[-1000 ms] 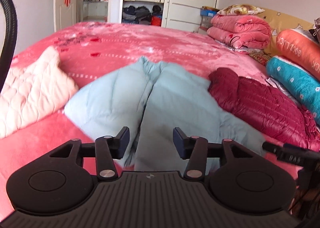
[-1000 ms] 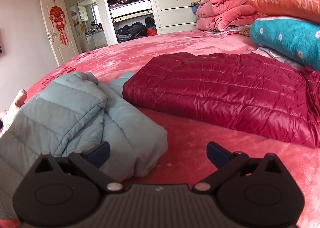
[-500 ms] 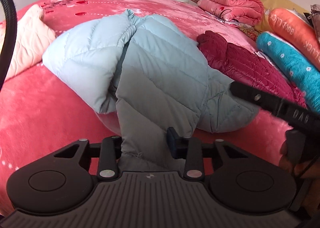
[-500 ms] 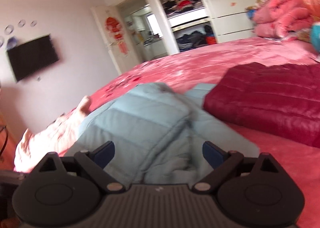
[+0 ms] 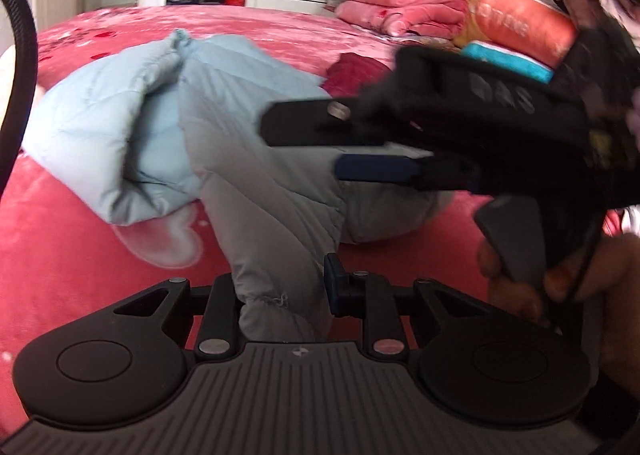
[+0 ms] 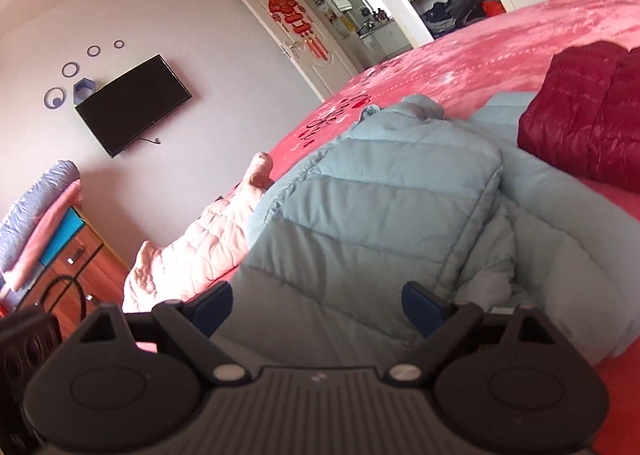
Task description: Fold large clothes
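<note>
**Left jaws close on the cuff of the pale blue jacket**

The left gripper (image 5: 285, 295) has just been closing its jaws, and they now pinch the gathered cuff of a sleeve of the pale blue quilted down jacket (image 5: 256, 159). The sleeve runs straight ahead from between the jaws and up to the jacket's bulk, which lies crumpled on the pink plush bed cover (image 5: 60, 255). Ahead and to the right of these jaws the right gripper (image 5: 360, 143) crosses the view, blurred, with its blue-padded fingers (image 5: 376, 169) pointing left over the jacket; a hand (image 5: 560, 279) holds its handle at the right edge.

In the right wrist view, the right gripper (image 6: 318, 305) has its jaws wide apart, though they have just been narrowing a little. The jacket (image 6: 380, 207) fills the space between and ahead of them; the pads seem to stand clear of the fabric, but the near fabric is dim and contact is hard to judge. To the right, beyond the jaws, a dark red quilted down jacket (image 6: 588, 123) lies folded on the bed, its edge touching the blue one. To the left of the jaws a pale pink quilted garment (image 6: 200, 247) rests near the bed's edge. On the far wall hangs a black flat television (image 6: 134, 103).
</note>
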Demonstrator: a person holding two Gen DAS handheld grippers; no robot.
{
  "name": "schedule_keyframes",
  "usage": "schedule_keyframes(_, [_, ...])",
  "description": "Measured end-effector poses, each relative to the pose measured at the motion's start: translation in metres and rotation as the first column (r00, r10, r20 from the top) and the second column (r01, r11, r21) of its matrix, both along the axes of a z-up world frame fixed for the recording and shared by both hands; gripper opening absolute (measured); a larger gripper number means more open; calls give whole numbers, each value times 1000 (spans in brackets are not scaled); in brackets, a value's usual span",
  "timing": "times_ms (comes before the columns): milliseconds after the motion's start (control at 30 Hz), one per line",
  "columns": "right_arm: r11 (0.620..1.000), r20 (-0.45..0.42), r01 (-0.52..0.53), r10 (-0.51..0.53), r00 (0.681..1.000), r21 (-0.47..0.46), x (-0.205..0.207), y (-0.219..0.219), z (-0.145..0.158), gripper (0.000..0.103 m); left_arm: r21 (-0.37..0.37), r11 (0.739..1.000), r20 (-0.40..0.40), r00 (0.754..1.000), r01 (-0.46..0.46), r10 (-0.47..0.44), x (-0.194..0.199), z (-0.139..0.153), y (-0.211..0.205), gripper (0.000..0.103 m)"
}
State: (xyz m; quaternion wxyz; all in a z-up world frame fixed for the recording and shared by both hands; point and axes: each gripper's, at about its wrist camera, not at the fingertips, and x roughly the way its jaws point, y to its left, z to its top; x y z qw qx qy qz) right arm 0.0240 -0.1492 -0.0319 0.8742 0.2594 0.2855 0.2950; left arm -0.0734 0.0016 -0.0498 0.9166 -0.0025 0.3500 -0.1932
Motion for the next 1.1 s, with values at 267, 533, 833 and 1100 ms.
schedule_keyframes(267, [996, 1, -91, 91, 996, -21, 11, 9, 1, 83, 26, 999, 26, 999, 39, -39, -4, -23, -14, 31])
schedule_keyframes(533, [967, 46, -185, 196, 980, -177, 9, 32, 14, 88, 160, 987, 109, 994, -28, 10, -11, -36, -35, 39])
schedule_keyframes(833, [913, -25, -223, 229, 973, -340, 0, 56, 14, 88, 171, 985, 171, 985, -27, -2, -19, -48, -46, 41])
schedule_keyframes(1100, [901, -93, -190, 166, 982, -391, -5, 61, 13, 51, 138, 990, 174, 985, -23, -2, -14, -54, -39, 44])
